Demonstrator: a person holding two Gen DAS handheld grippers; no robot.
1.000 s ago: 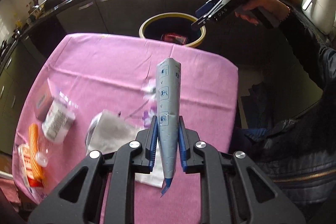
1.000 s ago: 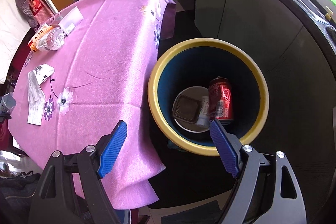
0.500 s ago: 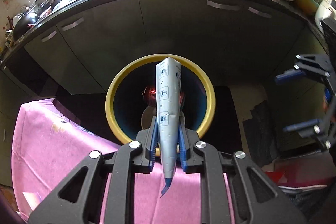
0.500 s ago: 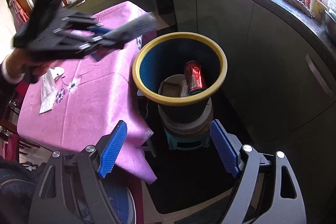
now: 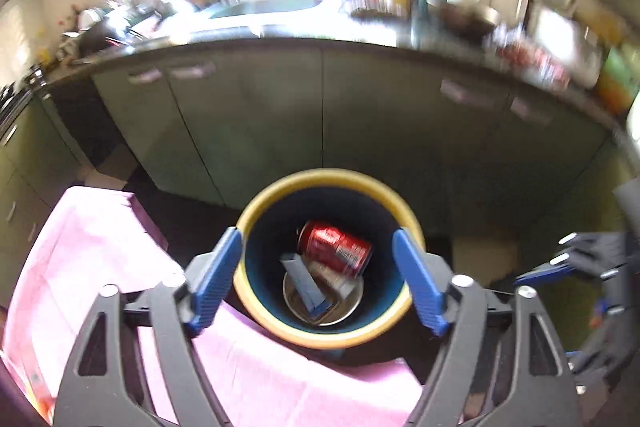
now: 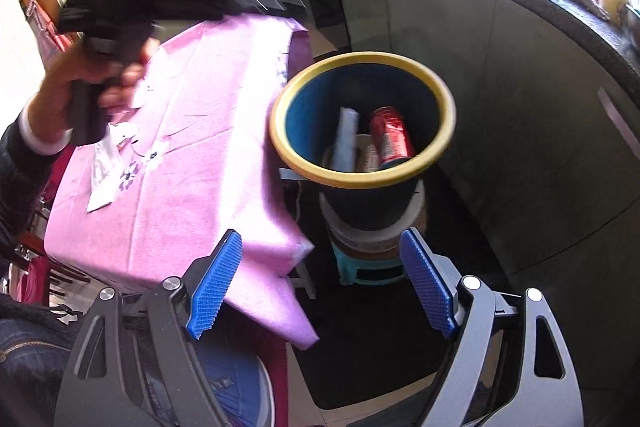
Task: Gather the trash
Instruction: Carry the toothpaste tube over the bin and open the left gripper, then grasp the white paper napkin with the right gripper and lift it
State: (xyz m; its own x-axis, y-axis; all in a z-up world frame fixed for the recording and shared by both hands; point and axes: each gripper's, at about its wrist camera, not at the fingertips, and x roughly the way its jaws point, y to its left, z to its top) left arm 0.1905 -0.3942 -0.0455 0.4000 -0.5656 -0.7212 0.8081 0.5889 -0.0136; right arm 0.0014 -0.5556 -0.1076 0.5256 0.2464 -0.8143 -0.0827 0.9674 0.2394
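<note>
A yellow-rimmed blue bin stands off the table's far edge and also shows in the right wrist view. Inside it lie a grey tube, a red can and a round tray; in the right wrist view the tube lies beside the can. My left gripper is open and empty above the bin. My right gripper is open and empty, to the right of the bin and lower. The left gripper's body shows blurred over the table.
The pink tablecloth holds a crumpled white wrapper. Dark cabinets and a cluttered counter stand behind the bin. The bin rests on a stool. The right gripper shows at the left wrist view's right edge.
My left gripper opened and let go of the grey tube, which now lies in the bin. The right gripper drew back from the bin.
</note>
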